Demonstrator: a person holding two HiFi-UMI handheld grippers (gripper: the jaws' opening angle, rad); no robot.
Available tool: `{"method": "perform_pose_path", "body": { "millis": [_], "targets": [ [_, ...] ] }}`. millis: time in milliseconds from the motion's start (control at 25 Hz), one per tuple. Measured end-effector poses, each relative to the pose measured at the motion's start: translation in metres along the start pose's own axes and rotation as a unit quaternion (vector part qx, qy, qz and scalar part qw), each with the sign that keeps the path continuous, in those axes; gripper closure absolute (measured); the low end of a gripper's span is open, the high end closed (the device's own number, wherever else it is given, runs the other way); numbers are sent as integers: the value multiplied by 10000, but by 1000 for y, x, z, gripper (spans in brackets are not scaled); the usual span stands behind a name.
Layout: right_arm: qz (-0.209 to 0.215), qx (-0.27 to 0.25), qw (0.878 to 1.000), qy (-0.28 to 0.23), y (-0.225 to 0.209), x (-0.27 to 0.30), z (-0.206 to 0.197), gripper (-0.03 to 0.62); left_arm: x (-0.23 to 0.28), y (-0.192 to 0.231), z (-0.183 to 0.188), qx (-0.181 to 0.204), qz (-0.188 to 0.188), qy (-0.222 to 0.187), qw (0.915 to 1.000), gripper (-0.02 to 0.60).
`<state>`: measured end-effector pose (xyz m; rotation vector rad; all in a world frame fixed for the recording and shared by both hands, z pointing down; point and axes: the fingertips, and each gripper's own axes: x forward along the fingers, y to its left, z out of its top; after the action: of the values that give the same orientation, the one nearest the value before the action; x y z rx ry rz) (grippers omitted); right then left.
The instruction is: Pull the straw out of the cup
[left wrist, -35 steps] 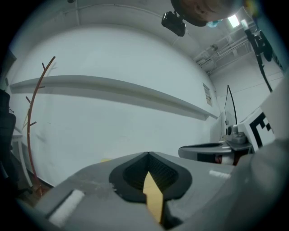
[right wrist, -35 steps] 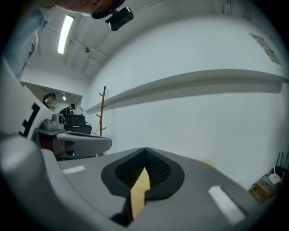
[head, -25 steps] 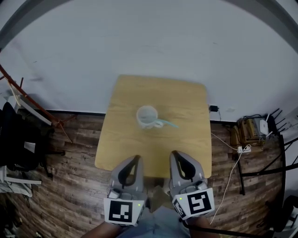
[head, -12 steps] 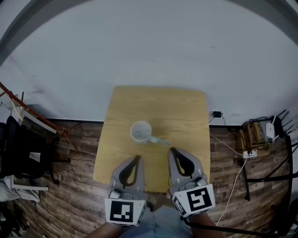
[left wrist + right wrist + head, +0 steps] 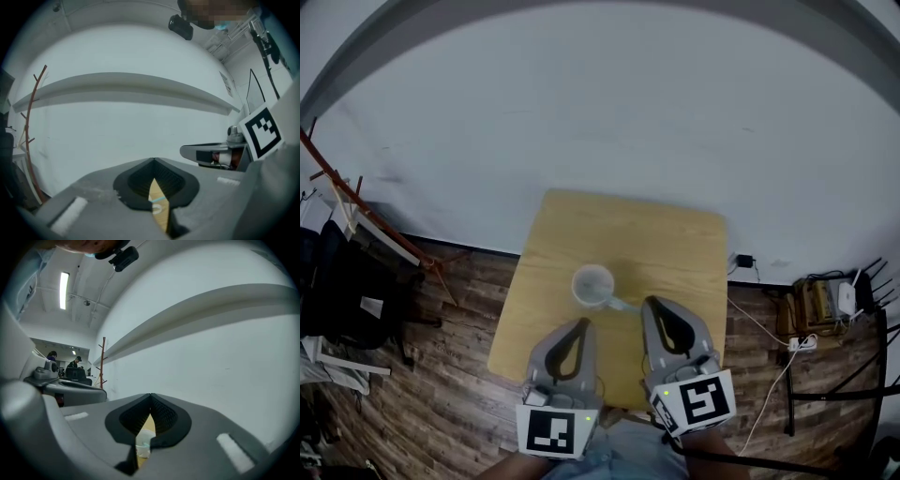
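Two grippers face the cup (image 5: 592, 286). The left gripper (image 5: 579, 323) and the right gripper (image 5: 652, 303) both have their jaws pressed together, tips meeting, with nothing pinched between them. Over the last second the person has carried both forward across the near edge of the table (image 5: 675, 234). A moment ago there was a wide stretch of bare wood between the tips and the cup, and now the cup sits just ahead of them. The right gripper's tip is close beside the free end of the straw (image 5: 622, 304) but not touching it. I read this as the approach nearly finished. The straw is still in the cup, and the right jaws would have to spread before they could take it. The cup stands upright near the middle of the tabletop, a small, pale, translucent white thing. The straw is a thin, light blue-green one that leans out over the rim, slanting toward the person's right. Through the slit of the left gripper's shut jaws the straw (image 5: 158, 199) shows as a faint blue line over the wood. The right gripper looks almost straight at the cup (image 5: 143, 444).
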<state>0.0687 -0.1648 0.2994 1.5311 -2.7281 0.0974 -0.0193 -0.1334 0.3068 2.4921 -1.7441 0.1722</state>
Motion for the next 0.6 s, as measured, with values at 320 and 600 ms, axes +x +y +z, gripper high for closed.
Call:
{"method": "perform_pose_path", "body": {
  "millis": [320,600],
  "targets": [
    [24,-134,9997,205,0,35,-9,586,12,37,-9,-171,61,135,9997,561],
    [50,-167,9978,635,5,62,-31,582,32,58,-20,-395,-116,289,9987,561]
  ]
}}
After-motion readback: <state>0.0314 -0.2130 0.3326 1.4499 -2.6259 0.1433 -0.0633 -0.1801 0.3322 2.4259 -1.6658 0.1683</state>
